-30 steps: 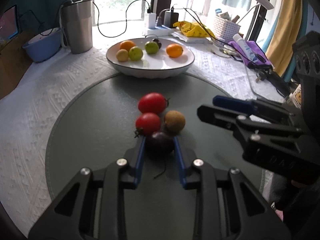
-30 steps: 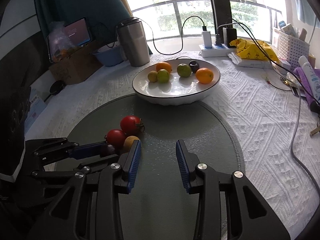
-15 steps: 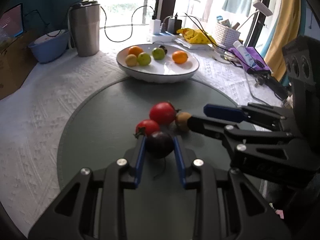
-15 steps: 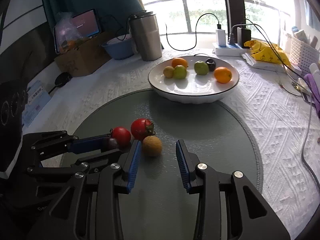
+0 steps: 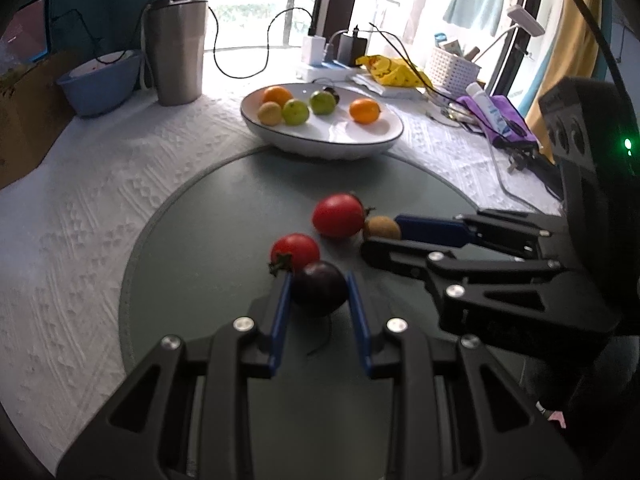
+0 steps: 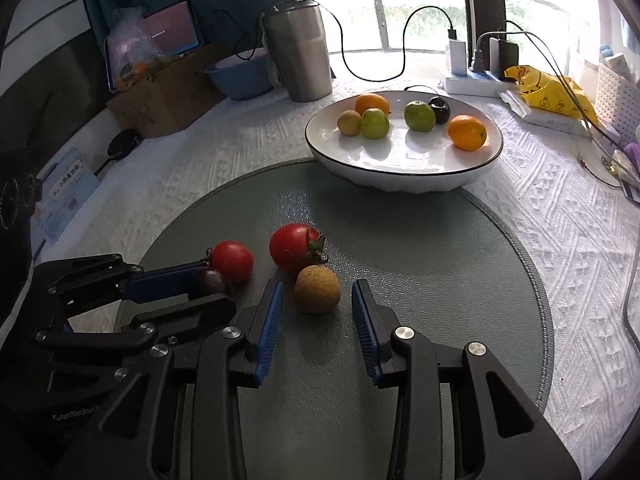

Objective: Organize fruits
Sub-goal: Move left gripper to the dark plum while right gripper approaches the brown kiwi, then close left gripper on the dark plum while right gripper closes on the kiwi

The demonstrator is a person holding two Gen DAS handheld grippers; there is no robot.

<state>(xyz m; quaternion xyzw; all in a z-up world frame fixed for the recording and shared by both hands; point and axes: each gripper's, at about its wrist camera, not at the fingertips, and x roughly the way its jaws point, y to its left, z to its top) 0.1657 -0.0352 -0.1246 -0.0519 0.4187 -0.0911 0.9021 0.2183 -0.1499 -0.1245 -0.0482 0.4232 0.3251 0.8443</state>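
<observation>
Left tool point(image 5: 318, 292) grips dark plum point(image 5: 319, 288); right tool point(image 6: 317, 300) gapes around brown fruit point(image 6: 317, 289), tomatoes beside.

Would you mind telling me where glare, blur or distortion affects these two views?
Left wrist view: the window is blown out, and fisheye bends the round grey-green mat. Right wrist view: backlight washes out the window, while the brown round fruit stays sharp between the right gripper fingers.

steel tumbler point(image 6: 297, 49) | blue basin point(image 6: 240, 74) | cardboard box point(image 6: 160, 98) | possibly tablet point(image 6: 172, 28)

Bright window point(image 6: 420, 8) backlight blows out; fisheye edges darken and curve.
</observation>
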